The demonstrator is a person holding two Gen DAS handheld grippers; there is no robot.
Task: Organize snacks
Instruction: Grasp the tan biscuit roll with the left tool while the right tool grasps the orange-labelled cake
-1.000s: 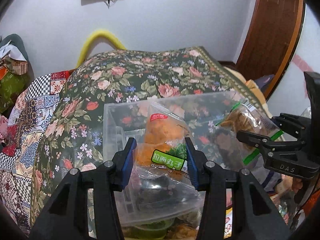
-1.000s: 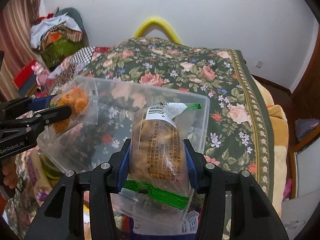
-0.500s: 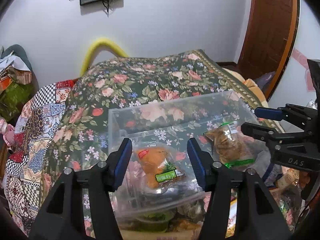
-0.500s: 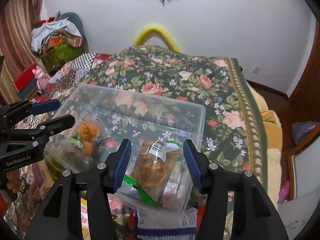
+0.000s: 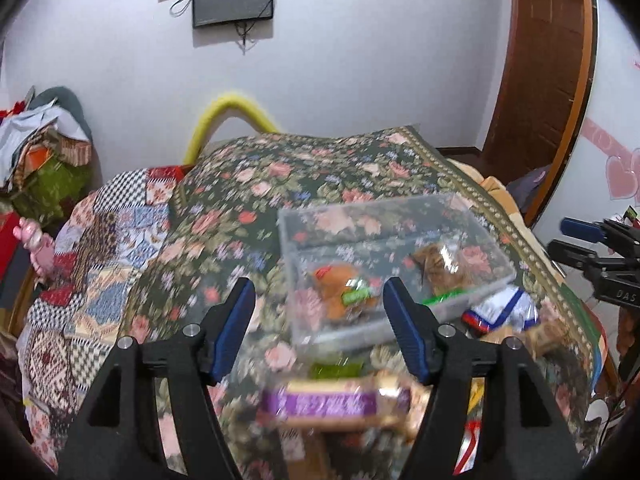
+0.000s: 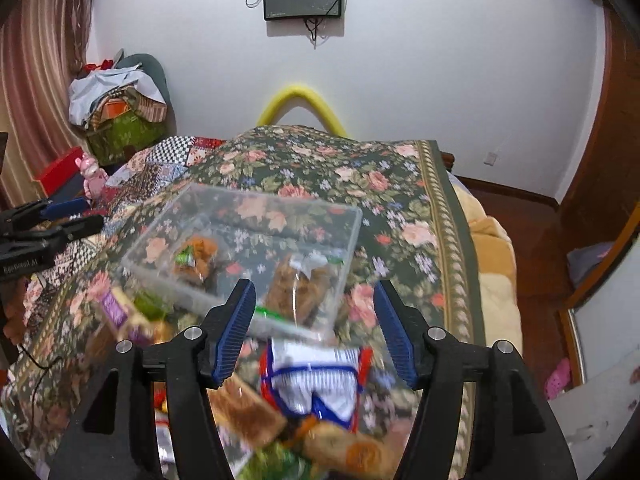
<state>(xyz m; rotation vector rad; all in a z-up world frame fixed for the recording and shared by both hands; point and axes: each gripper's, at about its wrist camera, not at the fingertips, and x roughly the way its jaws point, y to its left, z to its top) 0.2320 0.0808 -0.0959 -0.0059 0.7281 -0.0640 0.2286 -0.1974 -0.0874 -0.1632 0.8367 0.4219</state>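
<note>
- The bed (image 5: 320, 168) with the flowery cover lies under both tools.
- The clear box (image 5: 384, 264) sits ahead of the left gripper (image 5: 320, 332) and the right gripper (image 6: 316, 328).
- Two snack bags are in the box: an orange bag (image 5: 340, 288) and a brown bag (image 6: 298, 288).
- Both grippers' jaws have just been opening; they stand apart and hold nothing.
- This step looks like letting go. Next I think each gripper must reach down to the loose snacks near it, like the purple bar (image 5: 336, 400) and the white bag (image 6: 316, 384).
</note>
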